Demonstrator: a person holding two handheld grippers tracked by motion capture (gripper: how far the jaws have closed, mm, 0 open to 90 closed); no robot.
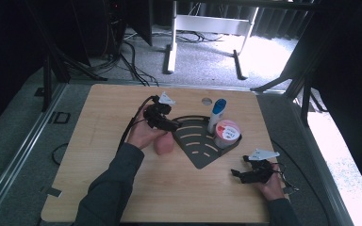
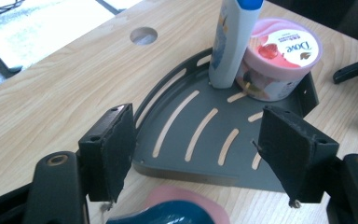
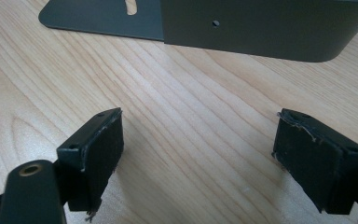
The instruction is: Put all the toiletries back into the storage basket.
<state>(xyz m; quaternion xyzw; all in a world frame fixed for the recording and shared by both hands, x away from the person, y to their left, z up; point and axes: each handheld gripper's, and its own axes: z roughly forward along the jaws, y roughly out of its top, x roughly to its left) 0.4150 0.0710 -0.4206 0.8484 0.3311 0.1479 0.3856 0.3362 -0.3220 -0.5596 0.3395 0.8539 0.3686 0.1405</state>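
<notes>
Just below the left gripper (image 2: 193, 154), at six o'clock from its wide-open, empty jaws, lies the pink soft bottle (image 2: 168, 210), flat on the wooden table (image 1: 122, 188) and touching nothing but the tabletop. It looks light and squashy, with a rounded, probably slick skin, so I judge a grip across its narrow middle safest, and a gentle one. At twelve o'clock from the jaws sits the dark corner shelf (image 2: 182, 163), its front lip close to the bottle and likely to catch a low approach. On the shelf, at one o'clock, a white bottle with a blue cap (image 2: 226, 51) stands upright against a pink Dove tub (image 2: 279, 56). Well apart at four o'clock on the table, the right gripper (image 1: 245, 173) rests with its jaws spread and empty.
</notes>
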